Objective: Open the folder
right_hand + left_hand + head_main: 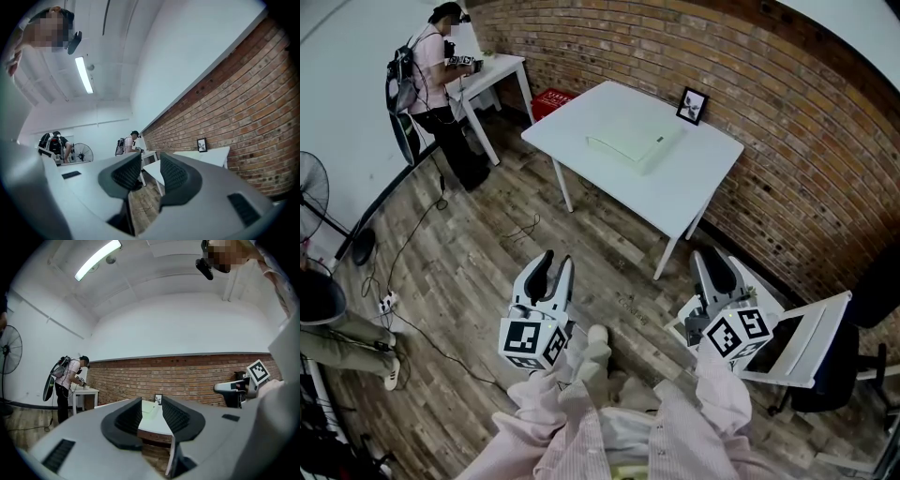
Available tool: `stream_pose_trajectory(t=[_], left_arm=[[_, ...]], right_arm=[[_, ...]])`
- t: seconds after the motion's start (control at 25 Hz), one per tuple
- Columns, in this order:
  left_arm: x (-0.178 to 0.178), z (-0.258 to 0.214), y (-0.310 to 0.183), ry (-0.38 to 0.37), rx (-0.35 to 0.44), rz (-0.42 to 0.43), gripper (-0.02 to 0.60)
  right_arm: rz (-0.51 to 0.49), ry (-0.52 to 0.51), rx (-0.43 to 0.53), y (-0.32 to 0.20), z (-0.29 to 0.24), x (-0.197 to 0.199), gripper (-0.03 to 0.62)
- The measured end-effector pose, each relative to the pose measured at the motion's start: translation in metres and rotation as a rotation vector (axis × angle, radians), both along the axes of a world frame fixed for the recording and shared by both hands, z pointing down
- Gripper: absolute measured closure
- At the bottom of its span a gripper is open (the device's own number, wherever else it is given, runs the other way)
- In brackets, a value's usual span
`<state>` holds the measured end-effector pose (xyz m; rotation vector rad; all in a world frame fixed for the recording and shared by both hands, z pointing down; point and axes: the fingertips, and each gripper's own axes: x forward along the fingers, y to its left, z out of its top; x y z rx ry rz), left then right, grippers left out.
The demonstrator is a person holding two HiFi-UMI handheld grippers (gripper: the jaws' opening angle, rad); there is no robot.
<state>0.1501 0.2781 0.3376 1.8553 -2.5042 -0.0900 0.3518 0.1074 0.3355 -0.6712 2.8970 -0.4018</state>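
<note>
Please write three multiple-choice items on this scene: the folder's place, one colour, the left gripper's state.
1. Where does the folder lie? A) on the white table B) on the floor C) on a chair
2. The crate is: A) blue B) red C) green
3. The left gripper's jaws are: A) shut on the folder B) shut, empty C) apart, empty

1 A: it lies flat on that table.
2 B: it is plainly red.
3 C: a gap shows between them, with nothing in it.
</note>
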Motion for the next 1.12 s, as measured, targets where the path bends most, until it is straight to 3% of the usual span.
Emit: stream_pose_trajectory(t=[0.32, 1.12], left_arm=[[-0.033, 0.011, -0.037, 0.021, -0.007, 0.021, 0.453], [-0.167, 0.021, -0.156, 0.061, -0.010, 0.161, 0.453]], right_arm=[[0.024, 0.015, -0.021, -0.034, 0.010, -0.031, 0.471], [0.157, 0.076, -0.074, -0.125, 0.028, -0.148, 0.471]])
